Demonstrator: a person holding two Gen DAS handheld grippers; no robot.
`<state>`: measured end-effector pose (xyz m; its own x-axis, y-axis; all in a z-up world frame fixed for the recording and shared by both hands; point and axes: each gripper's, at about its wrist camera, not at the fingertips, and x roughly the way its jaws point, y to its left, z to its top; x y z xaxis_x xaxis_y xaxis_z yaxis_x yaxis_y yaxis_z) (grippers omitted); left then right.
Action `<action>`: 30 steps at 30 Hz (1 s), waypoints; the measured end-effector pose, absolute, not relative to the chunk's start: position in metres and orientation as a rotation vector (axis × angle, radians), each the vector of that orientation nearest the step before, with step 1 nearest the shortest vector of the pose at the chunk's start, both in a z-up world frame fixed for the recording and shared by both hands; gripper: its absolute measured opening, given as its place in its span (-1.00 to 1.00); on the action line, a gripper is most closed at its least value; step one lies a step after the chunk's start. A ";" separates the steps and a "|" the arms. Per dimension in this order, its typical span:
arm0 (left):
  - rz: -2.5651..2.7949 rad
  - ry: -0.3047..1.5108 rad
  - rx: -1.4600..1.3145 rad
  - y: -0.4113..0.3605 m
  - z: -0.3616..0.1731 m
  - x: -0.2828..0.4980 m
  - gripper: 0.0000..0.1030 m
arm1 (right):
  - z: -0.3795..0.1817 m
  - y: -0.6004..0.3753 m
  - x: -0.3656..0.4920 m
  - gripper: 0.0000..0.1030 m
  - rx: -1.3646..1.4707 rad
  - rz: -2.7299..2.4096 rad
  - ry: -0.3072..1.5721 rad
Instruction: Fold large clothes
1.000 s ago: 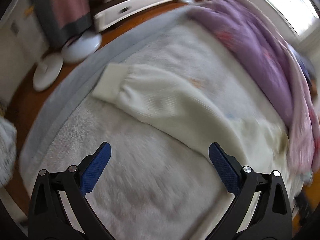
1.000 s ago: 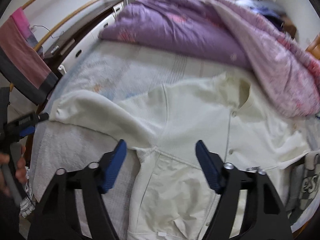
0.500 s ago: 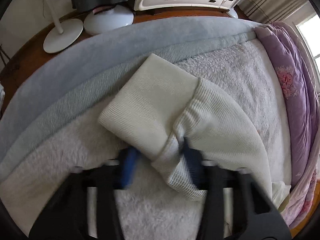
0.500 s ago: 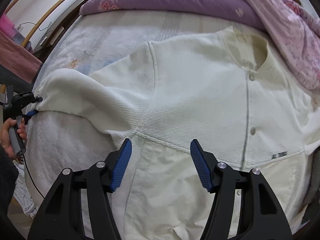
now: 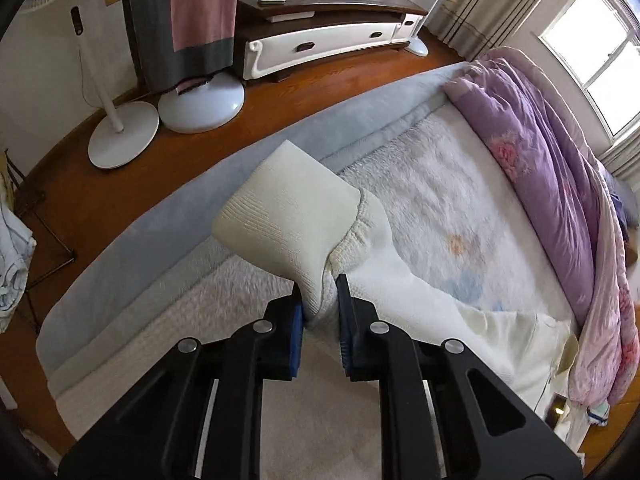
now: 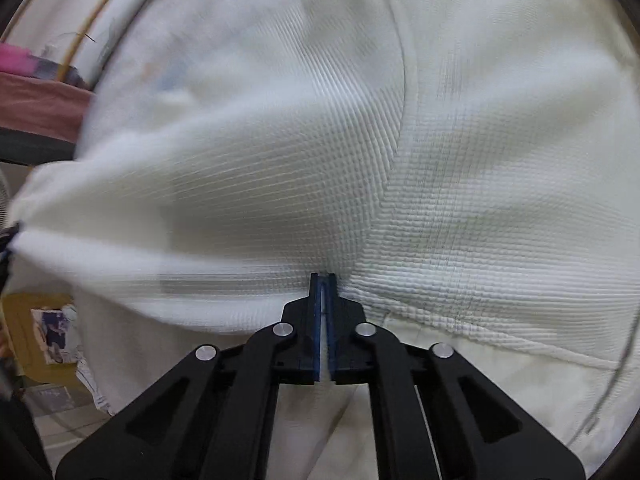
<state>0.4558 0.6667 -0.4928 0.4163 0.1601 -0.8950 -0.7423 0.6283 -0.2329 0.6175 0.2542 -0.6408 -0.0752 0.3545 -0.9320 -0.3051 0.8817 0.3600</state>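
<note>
A cream-white knit cardigan (image 6: 460, 128) lies spread on the bed. Its long sleeve (image 5: 384, 276) runs toward the bed's near edge and ends in a ribbed cuff (image 5: 288, 212). My left gripper (image 5: 320, 300) is shut on the sleeve just behind the cuff and holds the cuff raised off the blanket. My right gripper (image 6: 324, 284) is shut on the cardigan where the sleeve meets the body at the underarm seam. The cloth fills nearly the whole right wrist view and is blurred on its left side.
A purple quilt (image 5: 552, 160) is heaped along the far side of the bed. A white fluffy blanket (image 5: 432, 184) covers the mattress, with a grey edge (image 5: 168, 216) beside the wooden floor. Two white fan bases (image 5: 200, 104) and a low cabinet (image 5: 324, 40) stand beyond.
Both grippers were open above the cardigan a second ago. The left has come down and shut on the sleeve by the cuff and lifted it; the right has come down and shut at the underarm.
</note>
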 end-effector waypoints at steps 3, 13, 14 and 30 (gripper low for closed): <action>0.642 0.975 -0.568 0.639 -0.471 0.463 -0.71 | -0.637 0.252 0.622 -1.00 0.058 0.563 1.565; 0.389 0.807 -0.307 0.460 -0.359 0.543 -0.71 | -0.557 0.129 0.603 -0.94 0.126 0.595 1.370; 0.350 0.797 -0.301 0.436 -0.356 0.554 -0.71 | -0.549 0.108 0.601 -0.94 0.131 0.576 1.345; -0.072 1.048 -0.190 0.027 -0.503 0.681 -0.71 | -0.482 -0.263 0.553 -0.88 0.189 0.161 1.115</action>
